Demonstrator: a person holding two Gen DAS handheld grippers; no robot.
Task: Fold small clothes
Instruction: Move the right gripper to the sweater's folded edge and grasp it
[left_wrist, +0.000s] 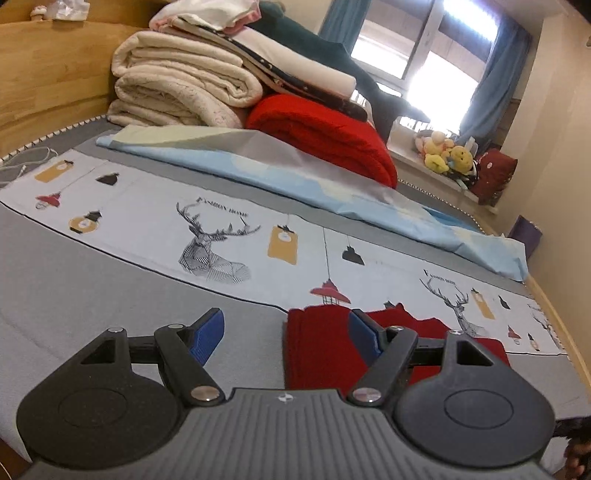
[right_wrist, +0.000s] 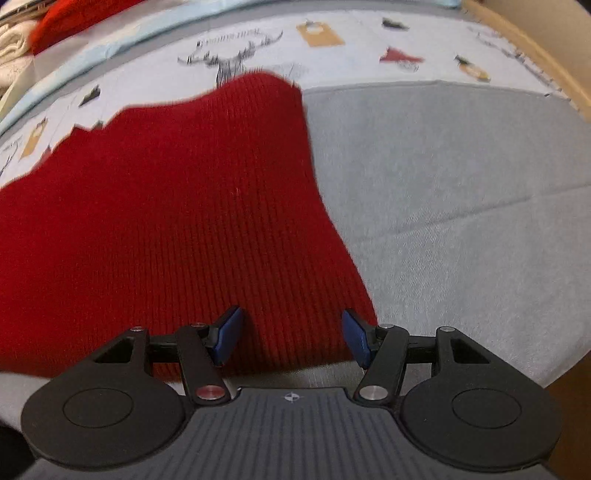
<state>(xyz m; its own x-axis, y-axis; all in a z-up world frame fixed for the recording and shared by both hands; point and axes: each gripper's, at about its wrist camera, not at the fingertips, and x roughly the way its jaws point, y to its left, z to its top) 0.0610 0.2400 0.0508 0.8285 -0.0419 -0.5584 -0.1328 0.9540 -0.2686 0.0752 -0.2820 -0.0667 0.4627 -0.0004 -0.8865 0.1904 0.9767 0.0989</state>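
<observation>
Lying flat on the grey bed (right_wrist: 461, 184), near its front edge, the red knitted garment (right_wrist: 166, 206) is reaching up onto the printed deer strip (left_wrist: 207, 236). It is looking soft, ribbed and light, so it will probably bend easily and not slip; taking it at a corner or hem seems best. The right gripper (right_wrist: 291, 338) is hovering over the near right corner, jaws wide open and holding nothing. The left gripper (left_wrist: 286, 332) is also wide open and empty, at the garment's left edge. Only the left view is showing the stacked blankets (left_wrist: 177, 85) and window (left_wrist: 424, 48); only the right view is showing the knit closely.
</observation>
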